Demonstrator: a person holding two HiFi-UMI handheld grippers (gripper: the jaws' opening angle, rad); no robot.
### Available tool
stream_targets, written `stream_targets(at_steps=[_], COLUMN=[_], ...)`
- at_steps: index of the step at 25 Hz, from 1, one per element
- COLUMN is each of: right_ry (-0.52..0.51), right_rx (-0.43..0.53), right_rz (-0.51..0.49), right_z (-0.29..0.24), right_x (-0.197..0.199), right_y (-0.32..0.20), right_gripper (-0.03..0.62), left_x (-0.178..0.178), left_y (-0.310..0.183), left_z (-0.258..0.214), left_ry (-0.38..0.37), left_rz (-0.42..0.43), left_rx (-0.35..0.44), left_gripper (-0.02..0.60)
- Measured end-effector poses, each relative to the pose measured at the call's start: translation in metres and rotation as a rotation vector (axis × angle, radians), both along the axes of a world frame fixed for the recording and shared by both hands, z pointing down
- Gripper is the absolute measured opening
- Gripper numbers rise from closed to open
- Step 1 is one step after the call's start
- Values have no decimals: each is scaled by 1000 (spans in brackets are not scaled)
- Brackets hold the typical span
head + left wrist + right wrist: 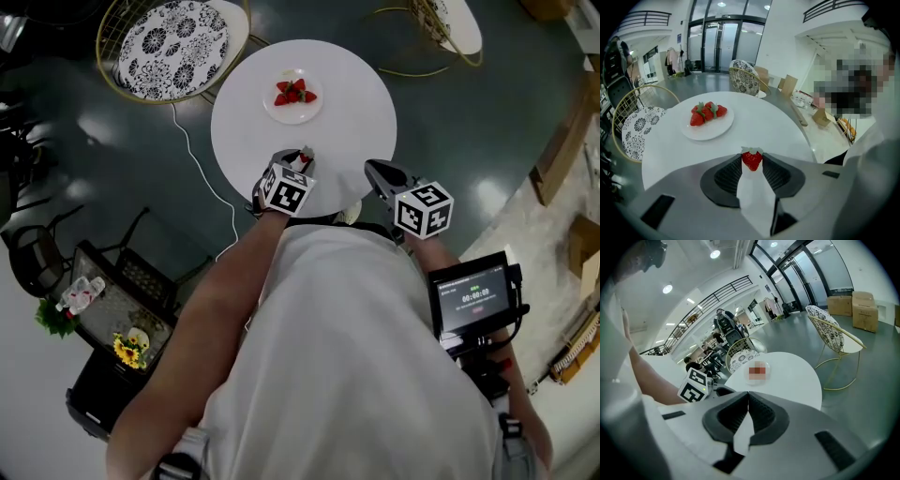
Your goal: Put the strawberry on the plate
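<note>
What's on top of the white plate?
A small pile of red strawberries sits on the plate. The plate's middle under them is covered.

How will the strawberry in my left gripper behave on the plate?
Probably soft: the strawberry is pinched at the left gripper's tips, so squeezing harder may bruise it. Its tapered shape may roll on the smooth plate; releasing beside the other strawberries might stop it.

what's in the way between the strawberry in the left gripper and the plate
Nothing visible. The left gripper holds the strawberry over the near side of the table, and only bare white surface lies between it and the plate, which carries a few other strawberries.
</note>
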State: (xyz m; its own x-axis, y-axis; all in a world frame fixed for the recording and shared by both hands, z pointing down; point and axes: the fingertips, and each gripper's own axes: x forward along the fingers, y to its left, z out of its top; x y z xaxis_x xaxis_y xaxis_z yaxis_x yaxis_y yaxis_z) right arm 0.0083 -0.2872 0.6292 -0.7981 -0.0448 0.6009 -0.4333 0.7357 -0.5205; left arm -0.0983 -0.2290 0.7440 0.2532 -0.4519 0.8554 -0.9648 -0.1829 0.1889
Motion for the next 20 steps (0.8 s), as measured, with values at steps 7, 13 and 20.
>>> stream_targets(at_steps=[7,13,20], right_ry=[6,12,20], right_rx=[-1,1,-13], right_rz=[-42,-80,-87], right_z=[2,-4,-1], right_x=[-14,-27,-44], right_y=[-2,0,4], right_gripper=[8,6,8], left_x=[-30,-52,-70], left_y=[-8,-19,-36], left_z=[-12,-27,-26], left_ry=[17,42,77], left_rz=[-118,-223,-281], left_rx=[44,83,107], left_gripper=[143,143,143])
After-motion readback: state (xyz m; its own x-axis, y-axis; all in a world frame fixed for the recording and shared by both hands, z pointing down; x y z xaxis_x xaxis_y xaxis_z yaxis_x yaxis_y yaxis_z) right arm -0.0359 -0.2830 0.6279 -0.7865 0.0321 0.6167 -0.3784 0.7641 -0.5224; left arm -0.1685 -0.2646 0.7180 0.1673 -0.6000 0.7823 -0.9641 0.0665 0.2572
